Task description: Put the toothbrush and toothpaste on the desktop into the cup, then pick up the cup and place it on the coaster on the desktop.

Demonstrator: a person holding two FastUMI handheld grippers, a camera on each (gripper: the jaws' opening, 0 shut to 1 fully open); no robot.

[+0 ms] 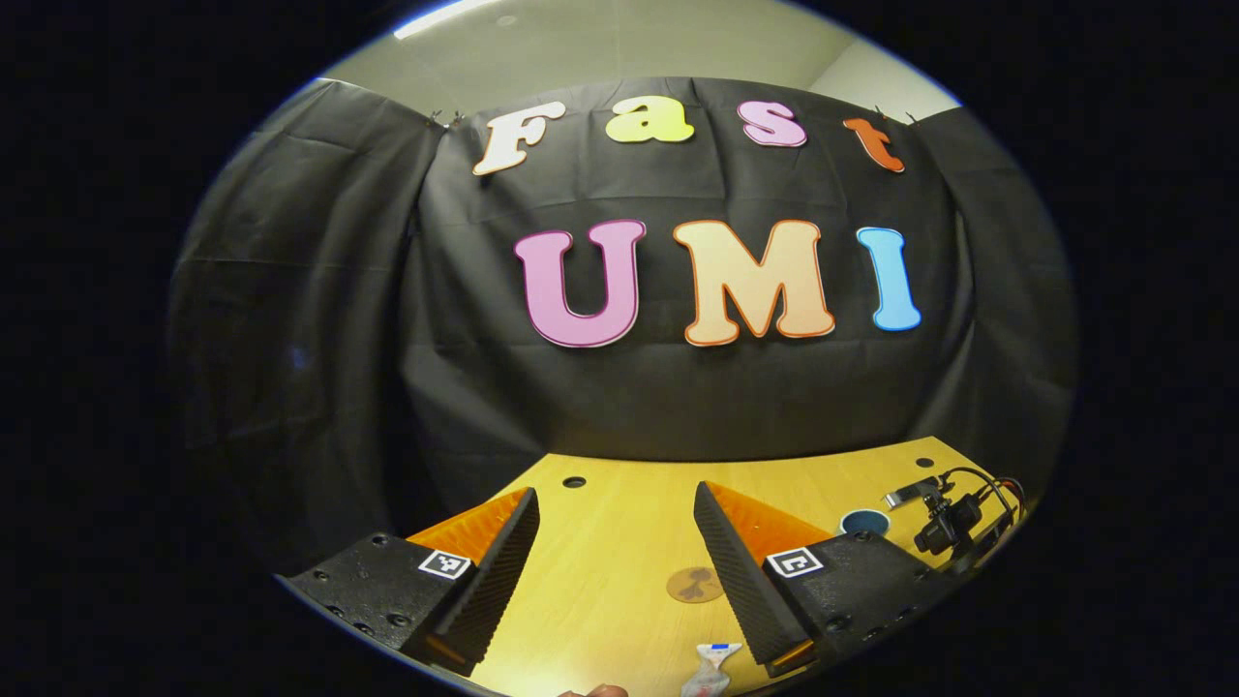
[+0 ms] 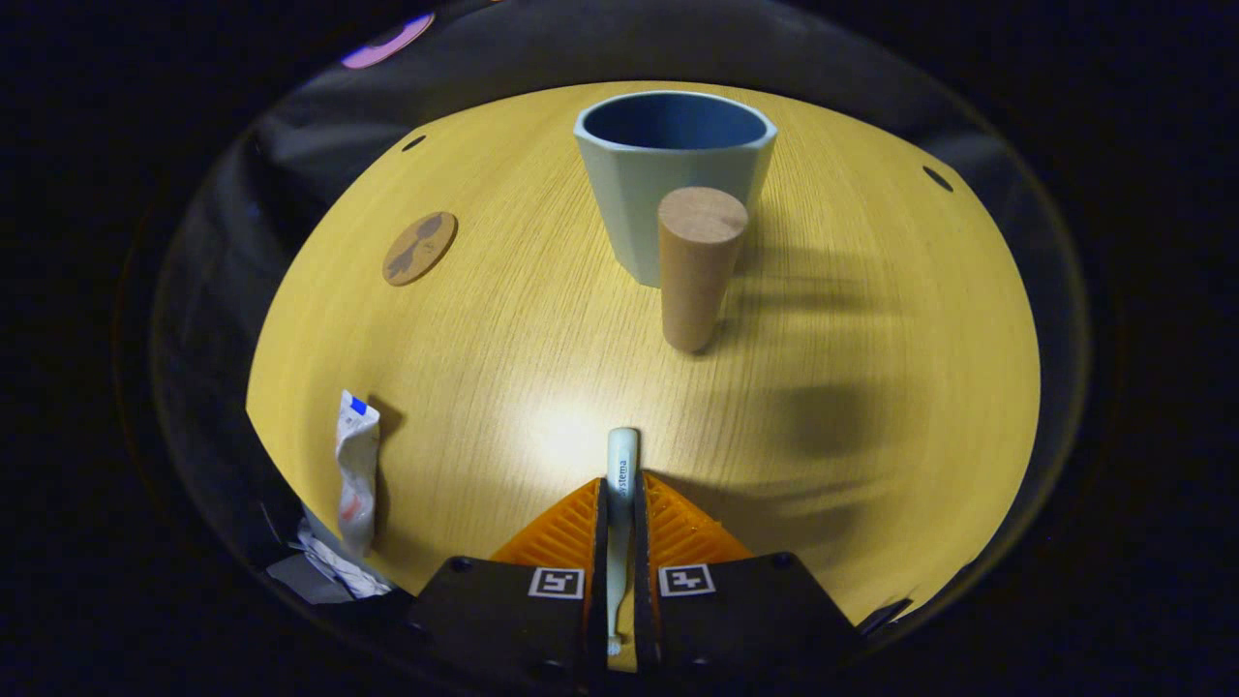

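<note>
My right gripper (image 2: 619, 494) is shut on a pale toothbrush (image 2: 621, 453), whose handle end sticks forward above the wooden desktop (image 2: 871, 290). Ahead stands the cup (image 2: 673, 174), pale green outside and blue inside, with a wooden peg-like handle (image 2: 697, 266) facing me. A round brown coaster (image 2: 419, 248) lies to its left. The crumpled white toothpaste tube (image 2: 356, 469) lies at the near left edge. In the left gripper view, my left gripper (image 1: 619, 571) hangs open over the desk, with the coaster (image 1: 694, 584) and toothpaste (image 1: 711, 668) between its fingers and the cup rim (image 1: 864, 521) to the right.
The black cloth wall rises behind the desk (image 1: 619, 503). The other gripper with its camera and cables (image 1: 953, 518) shows at the right beside the cup. Small holes (image 1: 574, 481) dot the desk's far edge. A fingertip (image 1: 595, 691) peeks in at the bottom.
</note>
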